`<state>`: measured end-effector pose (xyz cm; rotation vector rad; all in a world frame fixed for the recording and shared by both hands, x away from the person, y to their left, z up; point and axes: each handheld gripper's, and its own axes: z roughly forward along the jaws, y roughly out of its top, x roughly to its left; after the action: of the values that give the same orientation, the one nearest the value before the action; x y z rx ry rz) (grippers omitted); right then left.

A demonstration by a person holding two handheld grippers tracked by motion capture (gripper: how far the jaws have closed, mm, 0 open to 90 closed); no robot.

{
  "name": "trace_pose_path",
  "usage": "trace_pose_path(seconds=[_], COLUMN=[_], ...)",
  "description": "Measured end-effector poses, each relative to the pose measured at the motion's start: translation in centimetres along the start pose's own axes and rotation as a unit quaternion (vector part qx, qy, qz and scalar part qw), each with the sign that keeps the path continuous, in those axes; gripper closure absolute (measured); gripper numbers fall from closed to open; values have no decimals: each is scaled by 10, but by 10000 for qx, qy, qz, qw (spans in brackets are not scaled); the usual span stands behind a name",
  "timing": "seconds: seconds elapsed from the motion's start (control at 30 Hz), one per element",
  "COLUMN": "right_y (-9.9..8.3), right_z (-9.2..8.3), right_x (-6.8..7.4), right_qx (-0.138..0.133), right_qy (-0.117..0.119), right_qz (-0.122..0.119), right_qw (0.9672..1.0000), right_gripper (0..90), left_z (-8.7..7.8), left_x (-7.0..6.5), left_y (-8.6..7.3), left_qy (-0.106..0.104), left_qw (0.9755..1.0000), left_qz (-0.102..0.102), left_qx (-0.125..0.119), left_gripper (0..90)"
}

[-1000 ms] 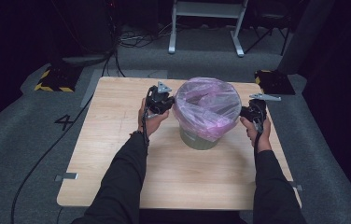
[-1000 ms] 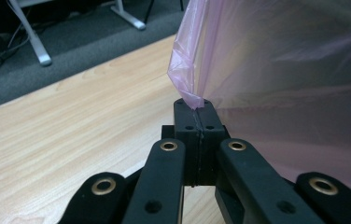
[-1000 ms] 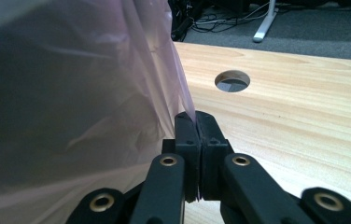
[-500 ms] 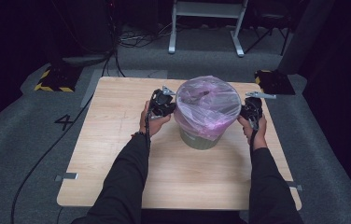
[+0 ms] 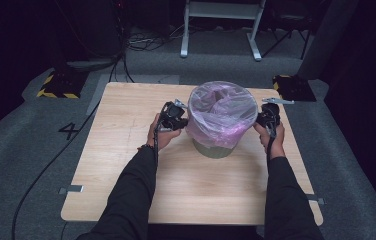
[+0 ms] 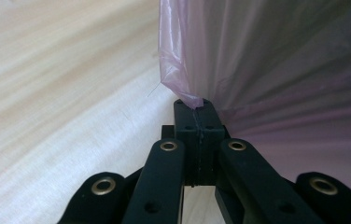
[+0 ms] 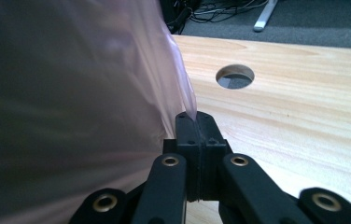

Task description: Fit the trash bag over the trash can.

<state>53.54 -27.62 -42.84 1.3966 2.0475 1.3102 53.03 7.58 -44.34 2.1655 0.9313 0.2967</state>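
A small grey-green bin (image 5: 215, 148) stands on the wooden table (image 5: 126, 130), lined with a translucent pink plastic bag (image 5: 221, 112) folded over its rim. My left gripper (image 5: 178, 116) sits against the bag's left side, shut on a pinch of the bag film (image 6: 190, 99). On the bin's right side my right gripper (image 5: 265, 119) is likewise shut on the bag's edge (image 7: 190, 108). In both gripper views the black jaws meet with thin pink plastic caught between the pads. The bag film stretches taut from each pinch towards the bin.
A round cable hole (image 7: 235, 76) is cut in the table beyond my right gripper. Past the table's far edge lie cables (image 5: 146, 42), a white stand (image 5: 221, 25) and yellow-black striped blocks (image 5: 56, 87) on the grey floor. Cables trail from both grippers along the person's forearms.
Both hands have shifted slightly up the picture along the bin's sides, with the bag's edge pulled a little lower over the bin. Both grips on the bag stay as they were.
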Motion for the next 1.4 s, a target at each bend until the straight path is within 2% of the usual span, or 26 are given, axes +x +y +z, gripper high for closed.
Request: trace_pose_path(seconds=[0.1,0.2,0.4,0.5,0.67,0.77,0.8,0.83,0.9,0.93,1.03,1.07,1.1,1.23,1.33,1.4], right_y=[-4,-11,-22,-25,-33,-37,-38,-37,-34,-32,-28,-27,-26,-24,-22,-22], right_z=[-2,-3,-7,-11,-16,-18,-20,-22,-30,-34,-46,-50,-55,-72,-85,-91], right_x=[-4,-6,-10,-6,-3,-1,0,0,0,1,2,2,2,4,10,16], right_qx=[1,129,270,368,411,389,399,383,271,180,73,51,-6,-165,-357,-390], right_qy=[30,92,255,309,442,466,417,338,220,187,38,12,-7,99,248,352], right_qz=[68,110,144,-14,-115,-189,-199,-219,-344,-408,-570,-640,-701,-891,-1184,-1341], right_qw=[10000,9998,9992,9988,9981,9980,9981,9985,9988,9988,9983,9979,9975,9958,9920,9896], right_gripper=[900,900,900,900,900,873,818,779,747,714,645,619,598,505,451,414], left_z=[-1,-3,-7,-8,-13,-17,-19,-23,-32,-36,-51,-57,-61,-82,-91,-92], left_x=[1,3,5,5,5,3,2,2,1,1,-1,-2,-3,-11,-22,-29], left_y=[-3,-8,-20,-26,-36,-40,-41,-42,-43,-43,-43,-43,-43,-42,-39,-37], left_qy=[-18,-62,-123,-158,-194,-108,-7,44,-114,-91,-204,-171,-245,-471,-619,-684], left_qw=[10000,9999,9998,9997,9996,9998,9998,9997,9989,9985,9970,9964,9957,9906,9885,9872], left_qz=[3,78,46,67,135,175,199,214,352,399,444,470,479,598,721,811], left_qx=[33,113,133,155,134,73,32,-60,-280,-367,-605,-684,-754,-1137,-1172,-1187], left_gripper=[897,897,896,896,896,892,857,758,706,672,549,495,454,330,228,185])
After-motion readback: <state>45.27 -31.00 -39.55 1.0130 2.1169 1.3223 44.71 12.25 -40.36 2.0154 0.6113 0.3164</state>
